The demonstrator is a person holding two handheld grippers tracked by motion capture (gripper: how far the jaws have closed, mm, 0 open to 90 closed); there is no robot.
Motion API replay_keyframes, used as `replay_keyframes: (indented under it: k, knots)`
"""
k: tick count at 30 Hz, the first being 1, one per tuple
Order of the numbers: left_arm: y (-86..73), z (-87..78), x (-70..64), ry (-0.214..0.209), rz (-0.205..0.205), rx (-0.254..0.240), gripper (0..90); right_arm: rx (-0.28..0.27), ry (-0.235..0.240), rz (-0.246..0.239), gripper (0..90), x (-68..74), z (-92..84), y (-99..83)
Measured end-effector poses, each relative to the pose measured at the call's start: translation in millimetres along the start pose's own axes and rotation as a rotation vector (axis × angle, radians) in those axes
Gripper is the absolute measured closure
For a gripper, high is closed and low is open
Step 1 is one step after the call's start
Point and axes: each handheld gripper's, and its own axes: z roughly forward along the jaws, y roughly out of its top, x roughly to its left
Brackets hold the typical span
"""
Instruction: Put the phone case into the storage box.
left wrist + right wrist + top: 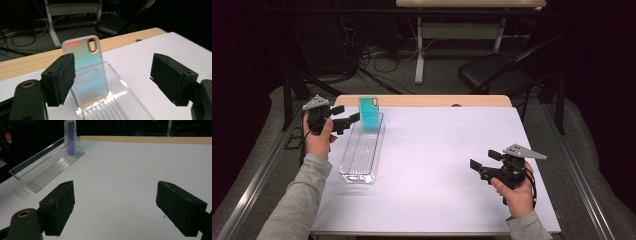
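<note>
Left gripper (347, 114), held in the person's left hand (318, 136) near the far left corner of the bench (447, 150), stands released: we see its two black jaws wide apart, with nothing pressed between the pads, and the phone case (369, 114) just beyond them. We find the case standing nearly upright at the far end of the clear tray (362, 150), which lies lengthwise along the left side of the bench; the case leans against the tray's far wall, its camera cutout uppermost and its iridescent back shifting from teal to pink. Right gripper (484, 162) rests near the right edge of the bench, well apart from the tray, its jaws likewise spread and empty. We judge the main risk to be the case itself: it balances on its narrow lower edge, propped only by the thin wall, so a brush from the nearby left jaw, or a nudge to the light tray, could tip it flat into the tray or over the wall onto the bench. A second risk, we judge, is the tray sliding on the smooth white surface if either gripper catches its rim. We read no brand, label or writing on the case, the tray or the grippers; any fine print would be too small to tell.
</note>
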Motion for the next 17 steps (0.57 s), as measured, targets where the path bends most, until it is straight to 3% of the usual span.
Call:
replay_keyframes:
  k: [7,17]
  knots:
    - [-9.5,-17.5,-14.6,-0.049,0.002,-0.038,18.0,0.002,-0.001,-0.025,8.1,-8.3,-11.6,-9.6]
    - [-21.3,-36.2,-23.1,-0.063,0.004,-0.077,18.0,-0.022,-0.048,-0.031,8.0,-13.8,-16.9,-15.6]
